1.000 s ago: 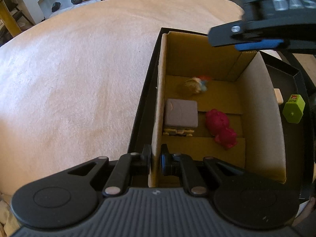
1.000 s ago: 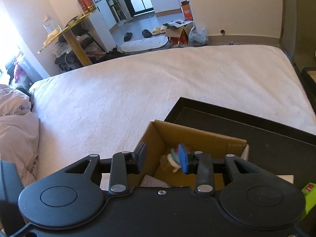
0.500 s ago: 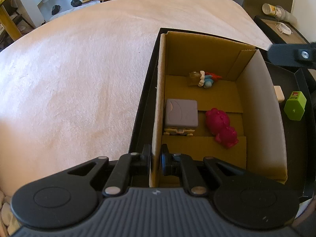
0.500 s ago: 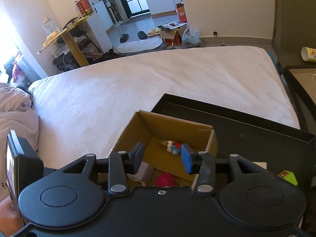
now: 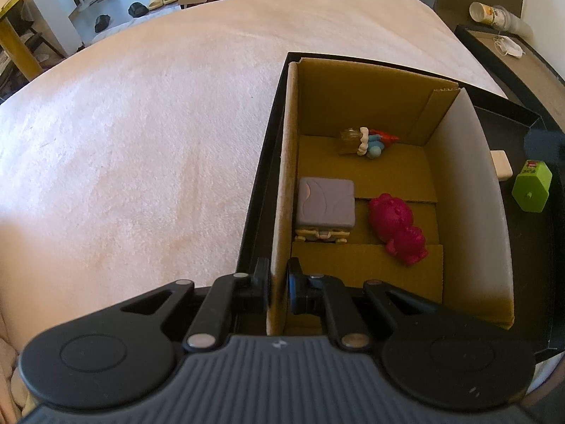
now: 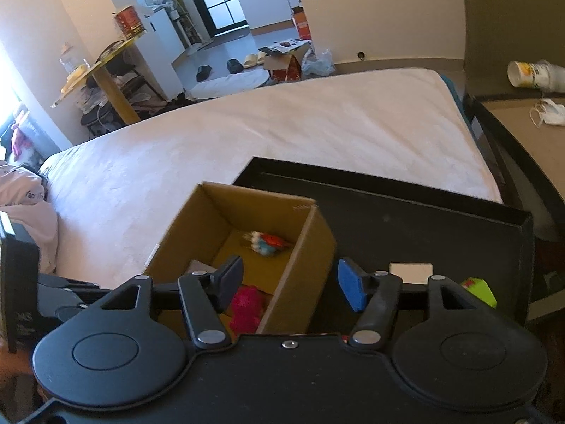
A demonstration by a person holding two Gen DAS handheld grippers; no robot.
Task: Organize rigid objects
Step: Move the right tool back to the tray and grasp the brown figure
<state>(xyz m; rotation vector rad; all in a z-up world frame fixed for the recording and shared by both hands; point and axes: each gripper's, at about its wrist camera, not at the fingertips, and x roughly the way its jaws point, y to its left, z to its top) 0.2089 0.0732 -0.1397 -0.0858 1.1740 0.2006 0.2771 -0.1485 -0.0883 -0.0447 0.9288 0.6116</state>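
An open cardboard box (image 5: 469, 190) stands in a black tray (image 5: 551, 304) on a bed. Inside lie a grey block toy (image 5: 325, 202), a pink bear figure (image 5: 395, 222) and a small colourful figure (image 5: 367, 139). My left gripper (image 5: 279, 288) is shut on the box's near left wall. My right gripper (image 6: 290, 282) is open and empty above the box's right wall (image 6: 300, 265). A green hexagonal block (image 5: 531, 187) and a white block (image 5: 501, 163) lie in the tray right of the box; both also show in the right wrist view, the green block (image 6: 478, 291) and the white block (image 6: 410, 272).
The pale bed cover (image 5: 141, 141) spreads to the left and behind the tray. A side table (image 6: 529, 134) with a paper cup (image 6: 533, 76) and a face mask (image 6: 549, 116) stands at the right. Pillows (image 6: 24, 205) lie at the far left.
My right gripper has let go of the colourful figure, which now lies in the box, opened wider, and drawn back and to the right. My left gripper has kept its hold on the box wall.
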